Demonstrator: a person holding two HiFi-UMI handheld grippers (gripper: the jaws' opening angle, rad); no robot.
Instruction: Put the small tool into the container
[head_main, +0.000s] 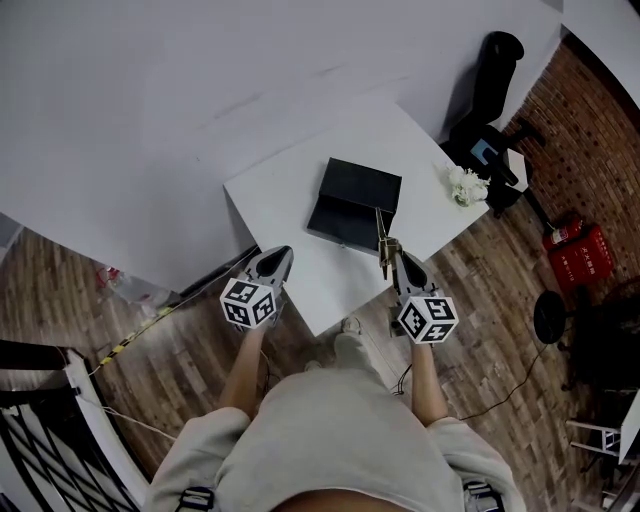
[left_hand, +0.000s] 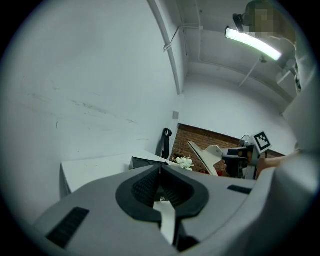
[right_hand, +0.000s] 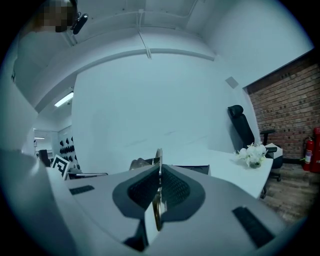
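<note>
Right gripper (head_main: 392, 252) clenched on the small tool (head_main: 381, 232), its tip at the near right corner of the black container (head_main: 355, 195), left gripper (head_main: 277, 257) closed and empty over the near left edge of the tabletop (head_main: 290, 185)

Bare table (head_main: 285, 190), 2 obstacles
Container (head_main: 350, 205) fills the middle; flowers (head_main: 467, 186) crowd the right corner; the near edge lies open.

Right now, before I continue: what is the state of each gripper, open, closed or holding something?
Left gripper: fingers closed, nothing between them.
Right gripper: fingers closed on the small tool.
</note>
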